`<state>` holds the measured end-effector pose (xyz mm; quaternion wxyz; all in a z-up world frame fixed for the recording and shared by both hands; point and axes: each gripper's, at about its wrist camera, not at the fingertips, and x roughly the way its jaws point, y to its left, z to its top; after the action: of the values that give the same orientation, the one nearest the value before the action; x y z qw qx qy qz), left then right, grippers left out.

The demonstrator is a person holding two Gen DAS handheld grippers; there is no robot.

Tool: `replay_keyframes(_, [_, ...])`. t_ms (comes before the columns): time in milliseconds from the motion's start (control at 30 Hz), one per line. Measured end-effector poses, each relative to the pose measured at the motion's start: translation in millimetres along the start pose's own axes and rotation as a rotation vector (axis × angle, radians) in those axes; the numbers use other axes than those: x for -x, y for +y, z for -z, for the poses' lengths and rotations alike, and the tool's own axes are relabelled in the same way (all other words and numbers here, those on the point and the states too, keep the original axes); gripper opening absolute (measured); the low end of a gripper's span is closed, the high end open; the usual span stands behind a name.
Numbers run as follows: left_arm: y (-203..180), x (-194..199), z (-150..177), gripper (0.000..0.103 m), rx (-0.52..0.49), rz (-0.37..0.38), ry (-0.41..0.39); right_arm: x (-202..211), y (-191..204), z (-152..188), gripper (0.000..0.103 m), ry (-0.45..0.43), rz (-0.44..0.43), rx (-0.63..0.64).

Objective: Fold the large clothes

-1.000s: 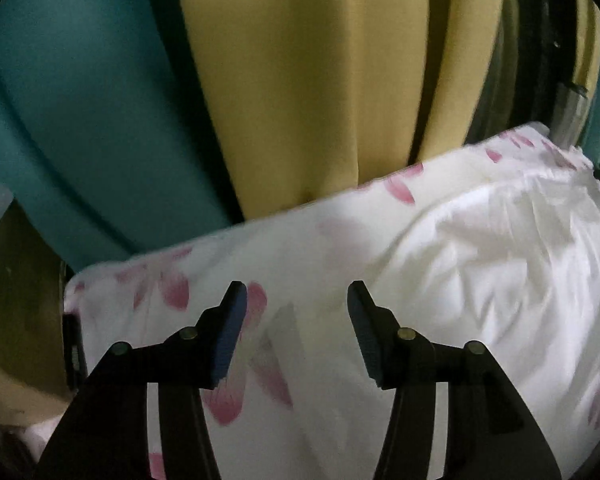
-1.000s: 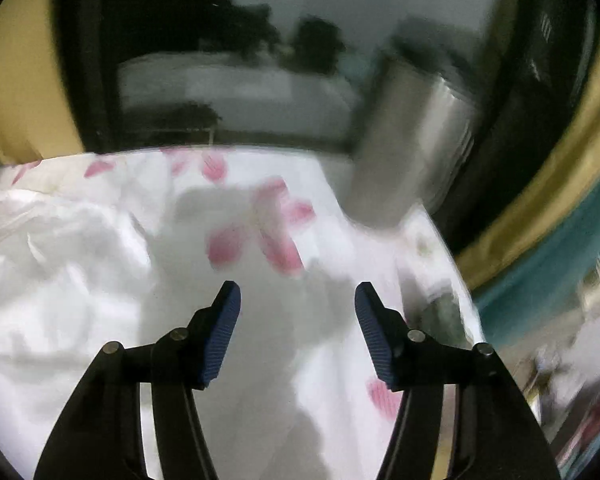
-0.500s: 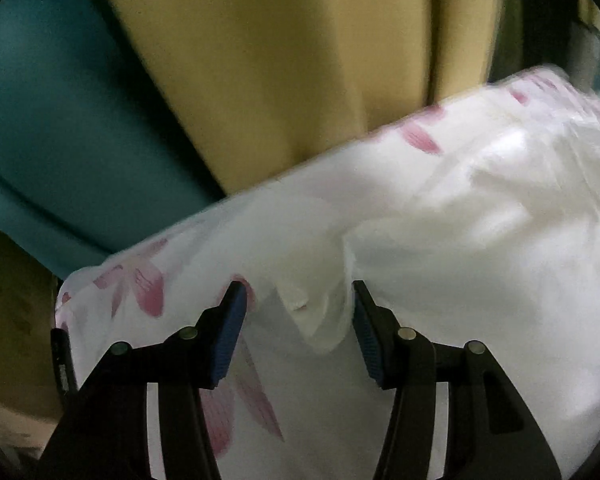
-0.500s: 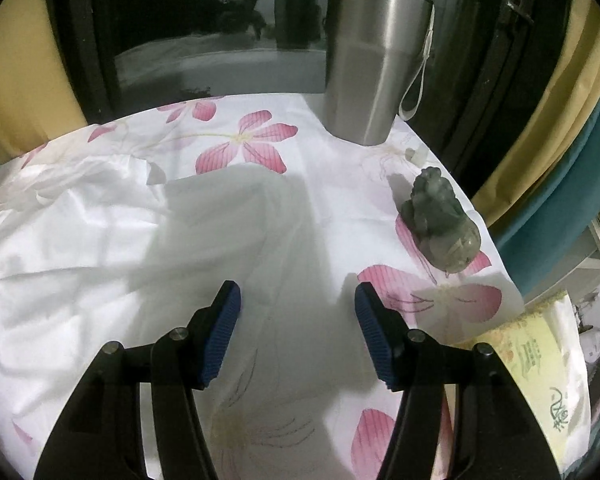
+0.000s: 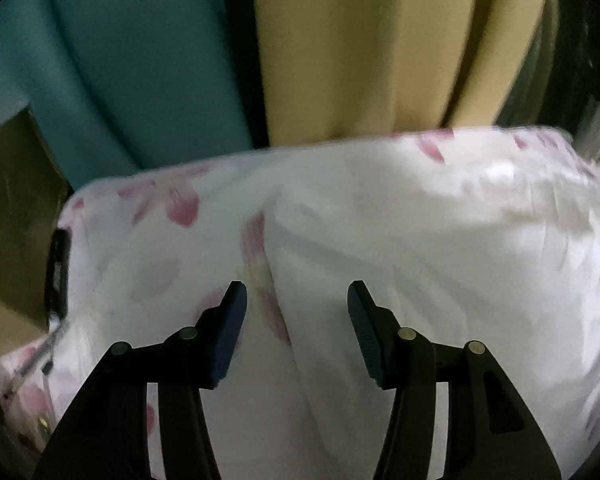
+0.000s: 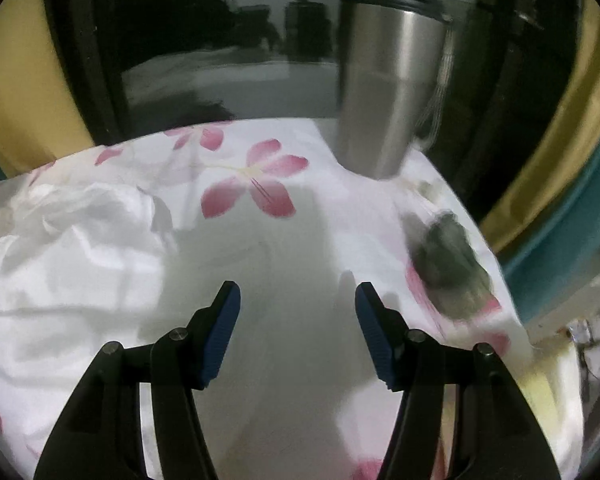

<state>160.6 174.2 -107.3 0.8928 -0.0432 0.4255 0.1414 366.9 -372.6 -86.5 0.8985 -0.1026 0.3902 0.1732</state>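
A white garment lies spread and wrinkled on a table covered by a white cloth with pink flowers. Its left edge runs just between my left gripper's fingers. My left gripper is open and empty, hovering over that edge. In the right wrist view the garment lies bunched at the left and smooth in the middle. My right gripper is open and empty above the smooth part.
A steel tumbler stands at the table's far right on the flowered cloth. A small grey-green figurine sits near the right edge. Yellow and teal curtains hang behind. A dark object lies at the left edge.
The left gripper has drawn back and the garment's raised fold between its fingers now lies flat. The right gripper has moved slightly forward toward the tumbler. Both stay open.
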Motion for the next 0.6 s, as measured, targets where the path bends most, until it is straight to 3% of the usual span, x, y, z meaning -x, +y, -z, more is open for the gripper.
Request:
replay_keyframes(33, [0, -2, 2, 0.056, -0.007, 0.015, 0.010, -7, 0, -3, 0.057, 0.010, -0.013, -0.016])
replay_keyframes(67, [-1, -5, 4, 0.055, -0.014, 0.025, 0.024, -15, 2, -7, 0.047, 0.029, -0.010, -0.024])
replay_keyframes(100, [-1, -3, 6, 0.055, -0.018, 0.027, 0.012, -19, 7, -8, 0.016, 0.039, -0.011, -0.008])
replay_keyframes(133, [0, -3, 7, 0.055, -0.021, 0.032, 0.013, -19, 13, -9, 0.004, 0.026, -0.002, 0.021])
replay_keyframes(167, [2, -3, 6, 0.055, -0.023, 0.042, 0.006, -21, 20, -10, 0.003, 0.032, 0.014, 0.052])
replay_keyframes(267, [0, -3, 3, 0.004, -0.012, 0.046, -0.003, -22, 27, -10, 0.002, 0.037, 0.117, 0.104])
replay_keyframes(433, [2, -3, 11, 0.004, 0.024, 0.046, -0.022, -16, 23, -2, 0.002, 0.049, 0.189, 0.107])
replay_keyframes(600, [7, 12, 18, 0.004, 0.087, 0.037, -0.017, -3, 25, 4, 0.010, 0.059, 0.178, 0.114])
